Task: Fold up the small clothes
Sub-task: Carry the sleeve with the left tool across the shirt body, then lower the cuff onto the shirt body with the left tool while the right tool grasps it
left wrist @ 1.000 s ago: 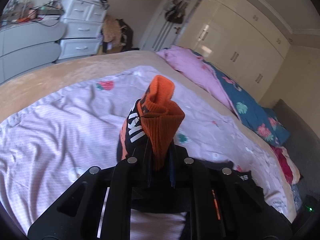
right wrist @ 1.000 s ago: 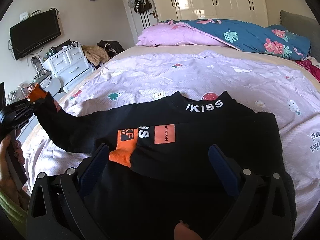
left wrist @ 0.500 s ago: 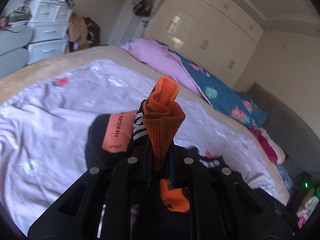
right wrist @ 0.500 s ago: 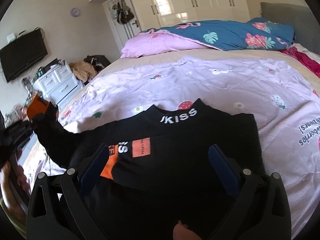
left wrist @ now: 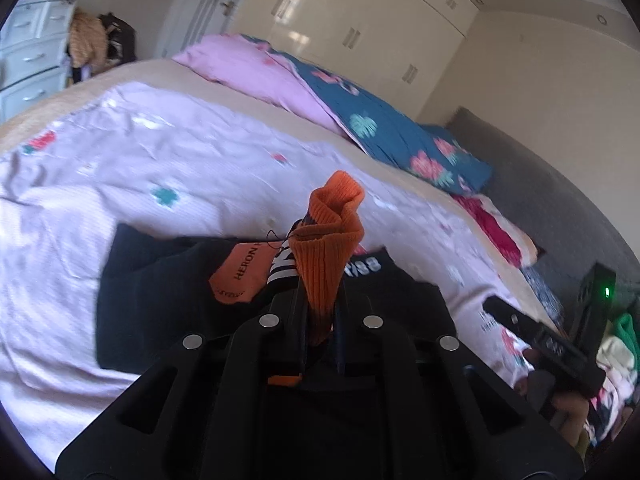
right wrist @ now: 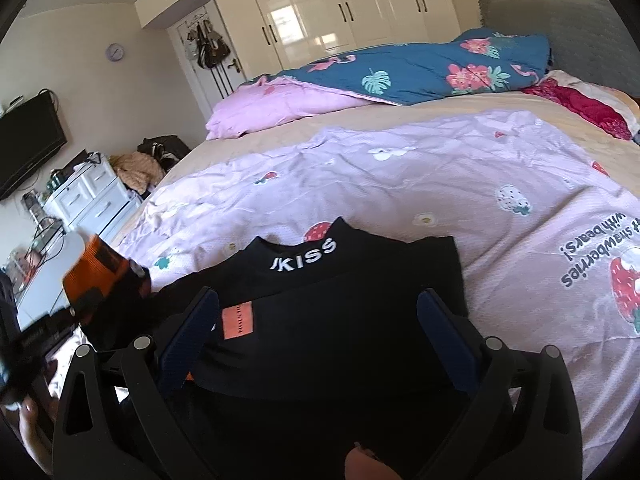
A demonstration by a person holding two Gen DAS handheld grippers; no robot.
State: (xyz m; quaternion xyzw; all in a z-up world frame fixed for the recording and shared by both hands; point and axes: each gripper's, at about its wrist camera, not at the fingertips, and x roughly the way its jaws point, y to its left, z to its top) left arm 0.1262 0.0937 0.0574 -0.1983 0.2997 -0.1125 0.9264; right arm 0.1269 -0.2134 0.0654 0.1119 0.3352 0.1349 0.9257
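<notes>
orange cuff (left wrist: 326, 256) carried over black top (right wrist: 352, 320), duvet (right wrist: 420, 68) beyond

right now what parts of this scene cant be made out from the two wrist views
- Lower half of the black long-sleeved top: right wrist view, hidden by the right gripper body and frame edge.
- Collar lettering: first letter lost in a fold, right wrist view.
- Left gripper pads: left wrist view, buried in the orange ribbed cuff they clamp.
- Person's hand: cut off at the left edge, blurred.
- Clutter on the white drawer unit: too small.
</notes>
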